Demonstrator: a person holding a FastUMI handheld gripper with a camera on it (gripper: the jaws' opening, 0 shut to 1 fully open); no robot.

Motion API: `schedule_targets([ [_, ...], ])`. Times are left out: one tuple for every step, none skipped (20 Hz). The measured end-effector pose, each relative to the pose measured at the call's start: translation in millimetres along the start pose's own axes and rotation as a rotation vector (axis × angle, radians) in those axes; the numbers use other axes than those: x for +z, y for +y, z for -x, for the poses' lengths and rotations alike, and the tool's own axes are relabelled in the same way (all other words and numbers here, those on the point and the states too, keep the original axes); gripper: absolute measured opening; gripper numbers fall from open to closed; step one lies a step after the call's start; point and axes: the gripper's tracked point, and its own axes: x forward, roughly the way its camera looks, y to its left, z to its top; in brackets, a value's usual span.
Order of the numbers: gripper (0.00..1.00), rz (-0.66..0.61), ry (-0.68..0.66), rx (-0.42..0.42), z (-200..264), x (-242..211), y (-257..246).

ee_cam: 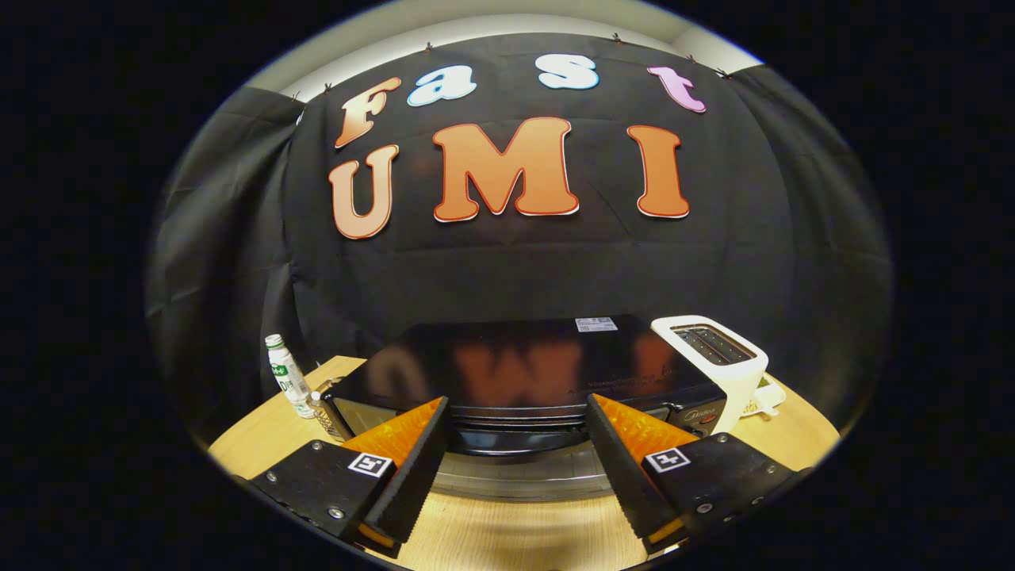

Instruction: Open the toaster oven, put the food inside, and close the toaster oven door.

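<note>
Two black fingers with orange sides are reaching forward from the tool, and they are standing spread wide apart, pinching nothing. Each finger is carrying a small square black-and-white marker on its base. The toaster oven is sitting just ahead of the fingertips, a low black box with a glossy top that is mirroring the booth wall behind it. Its door handle, a dark horizontal bar along the upper front of the oven, is lying in the gap between the two fingertips, and neither finger is touching it as far as can be seen. Below the handle the door's front is showing as a pale, reflective band, and whether the door is fully closed cannot be told from this angle. A white label is sticking to the back part of the oven's top. A white two-slot toaster is standing just beside the oven on its right, touching or nearly touching its side. A white bottle with a green cap is standing upright near the oven's left rear corner. Everything is resting on a light wooden surface, which is showing bare between the fingers in front of the oven.
</note>
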Motion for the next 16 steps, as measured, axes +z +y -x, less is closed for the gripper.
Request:
schedule_targets([
  [0.99,0.0,0.002,-0.001,0,-2,1],
  [0.98,-0.004,-0.011,-0.005,2,0,1],
  [0.95,-0.003,-0.019,-0.006,3,-1,2],
  [0.94,-0.005,-0.027,-0.003,6,-3,4],
  [0.9,-0.012,-0.03,-0.003,9,-4,4],
  [0.88,-0.015,-0.029,0.001,15,-6,5],
  [0.87,-0.02,-0.026,0.007,21,-9,5],
  [0.87,-0.022,-0.023,0.018,28,-12,6],
  [0.86,-0.027,-0.016,0.029,35,-15,7],
  [0.86,-0.03,-0.008,0.042,43,-19,7],
  [0.86,-0.03,0.002,0.057,50,-25,8],
  [0.86,-0.022,0.002,0.071,59,-30,9],
  [0.86,-0.011,-0.009,0.085,67,-34,9],
  [0.86,-0.004,-0.017,0.089,74,-37,8],
  [0.86,0.004,-0.016,0.089,78,-42,8],
  [0.86,0.008,-0.011,0.086,82,-50,8],
])
